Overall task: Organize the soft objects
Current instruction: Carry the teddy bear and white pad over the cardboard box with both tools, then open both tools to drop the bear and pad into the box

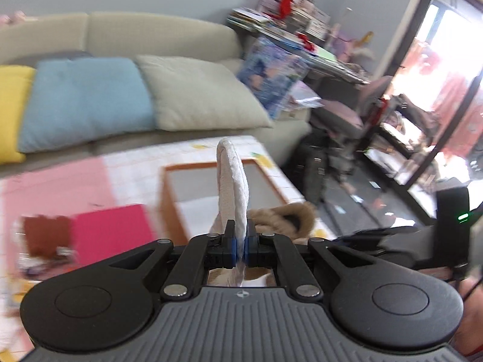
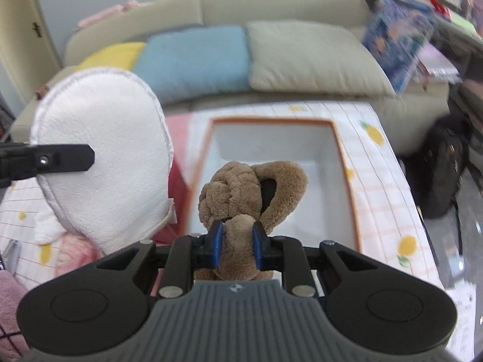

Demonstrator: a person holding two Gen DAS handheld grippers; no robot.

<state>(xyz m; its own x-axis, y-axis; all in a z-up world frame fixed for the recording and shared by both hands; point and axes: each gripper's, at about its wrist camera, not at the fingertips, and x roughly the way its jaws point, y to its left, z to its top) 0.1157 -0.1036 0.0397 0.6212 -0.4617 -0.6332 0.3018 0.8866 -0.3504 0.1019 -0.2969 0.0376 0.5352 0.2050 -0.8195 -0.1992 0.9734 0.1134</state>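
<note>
Black, blue-padded fingers of the left gripper (image 1: pixel 240 242) are pinching almost fully together on a flat white fleece pad with a stitched oval edge (image 1: pixel 234 181). The pad is standing edge-on in the left wrist view, rising from the jaws in front of the box. In the right wrist view the same pad (image 2: pixel 102 157) is showing its broad face at the left, with one black finger (image 2: pixel 65 158) of the left gripper lying across it.

The right gripper (image 2: pixel 237 242) is closing partway on a tan plush toy with a knotted, looped body (image 2: pixel 241 193), its blue pads pressing into the plush on either side. The toy is hanging in the jaws at the near edge of an orange-rimmed, white-lined rectangular box (image 2: pixel 341 163). In the left wrist view the toy (image 1: pixel 286 217) is sitting just right of the pad, near the box's (image 1: pixel 169 199) near right corner.

The box is resting on a white checked tablecloth with yellow fruit prints (image 2: pixel 383 181). A bright pink rectangular block (image 1: pixel 111 235) is lying to the left of the box. Beyond the table, a beige sofa (image 2: pixel 271 3) is carrying a yellow cushion (image 2: pixel 114 55), a blue cushion (image 2: pixel 196 60) and a beige cushion (image 2: pixel 311 57) in a row. A black bag (image 2: pixel 443 175) is sitting on the floor at the far right.
</note>
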